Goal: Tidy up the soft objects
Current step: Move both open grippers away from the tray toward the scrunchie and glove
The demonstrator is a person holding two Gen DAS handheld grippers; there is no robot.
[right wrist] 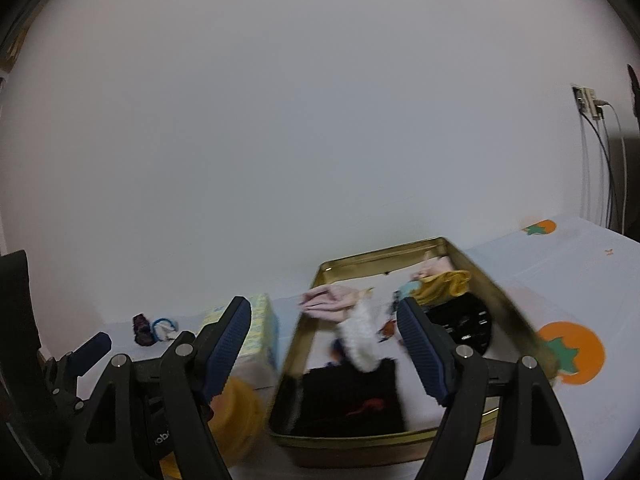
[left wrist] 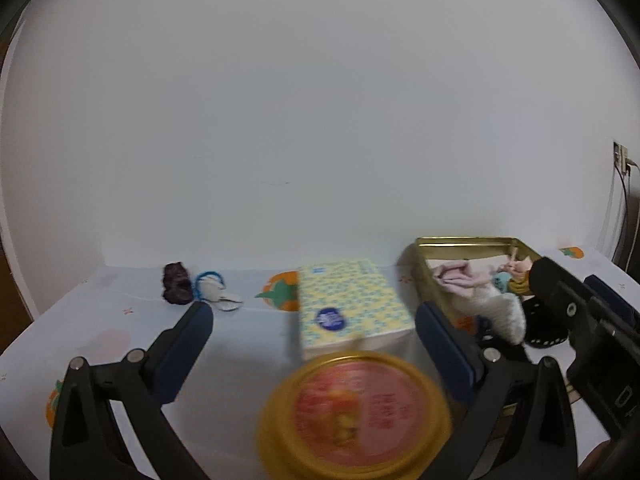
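Note:
A gold tin box (right wrist: pixel 316 320) (left wrist: pixel 424 276) holds soft things: a pink cloth (right wrist: pixel 332 298), a white fluffy piece (right wrist: pixel 360 340), a mustard cloth (right wrist: pixel 444 284), black cloth (right wrist: pixel 352 396). A dark purple scrunchie (left wrist: pixel 176 284) and a blue-and-white hair tie (left wrist: pixel 212 286) lie at the table's far left. My left gripper (left wrist: pixel 314 320) is open and empty above the table, facing a tissue pack. My right gripper (right wrist: pixel 324 316) is open and empty above the box. The right gripper's body shows in the left wrist view (left wrist: pixel 580 320).
A yellow patterned tissue pack (left wrist: pixel 344 304) lies left of the box. A round gold-rimmed can with a pink lid (left wrist: pixel 356 412) stands in front of it. The tablecloth (left wrist: pixel 120 340) is white with orange fruit prints. A white wall stands behind; cables hang at the right (right wrist: pixel 604 168).

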